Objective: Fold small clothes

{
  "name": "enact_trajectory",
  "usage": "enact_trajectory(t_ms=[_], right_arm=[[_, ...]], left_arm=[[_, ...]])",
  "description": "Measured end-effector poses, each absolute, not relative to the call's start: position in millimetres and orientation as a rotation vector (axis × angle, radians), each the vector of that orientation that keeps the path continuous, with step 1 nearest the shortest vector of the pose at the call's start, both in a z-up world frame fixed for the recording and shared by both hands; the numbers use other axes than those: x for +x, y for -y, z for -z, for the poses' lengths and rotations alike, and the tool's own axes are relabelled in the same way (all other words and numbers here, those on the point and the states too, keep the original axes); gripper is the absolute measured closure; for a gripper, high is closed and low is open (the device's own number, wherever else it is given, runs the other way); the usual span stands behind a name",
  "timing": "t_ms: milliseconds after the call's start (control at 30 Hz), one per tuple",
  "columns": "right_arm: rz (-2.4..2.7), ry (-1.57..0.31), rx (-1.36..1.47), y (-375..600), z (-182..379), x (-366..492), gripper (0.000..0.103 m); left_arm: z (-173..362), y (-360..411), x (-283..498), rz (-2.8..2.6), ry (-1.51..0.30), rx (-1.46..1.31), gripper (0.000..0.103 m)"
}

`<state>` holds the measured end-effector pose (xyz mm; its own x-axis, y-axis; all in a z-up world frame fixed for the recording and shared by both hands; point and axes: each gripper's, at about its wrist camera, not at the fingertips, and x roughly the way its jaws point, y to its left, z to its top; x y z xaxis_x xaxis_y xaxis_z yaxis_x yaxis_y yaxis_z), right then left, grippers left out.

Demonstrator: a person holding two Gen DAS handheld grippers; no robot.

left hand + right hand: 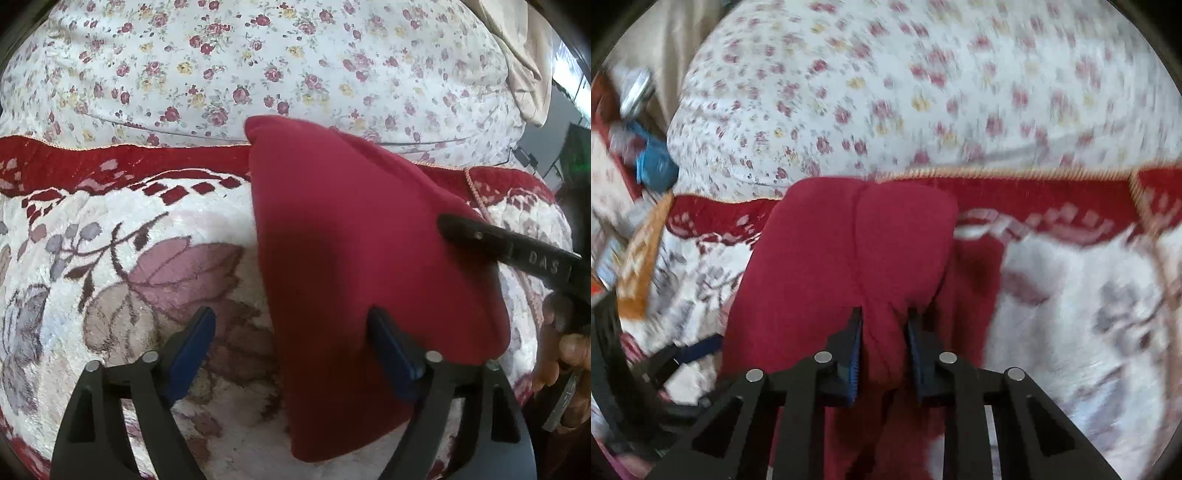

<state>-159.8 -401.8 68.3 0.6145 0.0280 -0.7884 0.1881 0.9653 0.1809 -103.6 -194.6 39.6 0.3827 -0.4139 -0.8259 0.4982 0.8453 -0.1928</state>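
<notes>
A small dark red garment (354, 266) lies folded on a red and cream flowered blanket (110, 258). My left gripper (291, 325) is open, its blue-padded fingers (192, 343) spread at the garment's near left edge, one on each side of that edge. My right gripper (884, 336) is shut on a bunched fold of the red garment (846, 251) and holds it up off the blanket; that view is blurred. One black finger of the right gripper also shows in the left wrist view (506, 247), over the garment's right side.
A white quilt with small roses (258, 66) rises behind the blanket. A beige cloth (524, 66) hangs at the far right. In the right wrist view, blue and mixed items (650, 158) lie at the far left. A hand (565, 354) shows at the right edge.
</notes>
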Motion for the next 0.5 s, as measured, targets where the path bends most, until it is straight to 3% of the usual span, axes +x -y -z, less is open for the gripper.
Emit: enact_trajectory(t_ms=[167,333,500], right_arm=[[0.147,-0.953,0.201,397.4,-44.0,-154.5,0.08],[0.16,-0.887,0.343,410.7,-71.6,-167.5,0.049],[0.101,-0.844,0.348,405.0,-83.9,-152.3,0.049]], left_arm=[[-35.6,200.5,-103.8,0.58,-1.029,0.114,0.015],[-34.5,195.7,-103.3,0.565,-1.033,0.102,0.015],[-34.6,196.2,-103.2,0.563,-1.034,0.094,0.015]])
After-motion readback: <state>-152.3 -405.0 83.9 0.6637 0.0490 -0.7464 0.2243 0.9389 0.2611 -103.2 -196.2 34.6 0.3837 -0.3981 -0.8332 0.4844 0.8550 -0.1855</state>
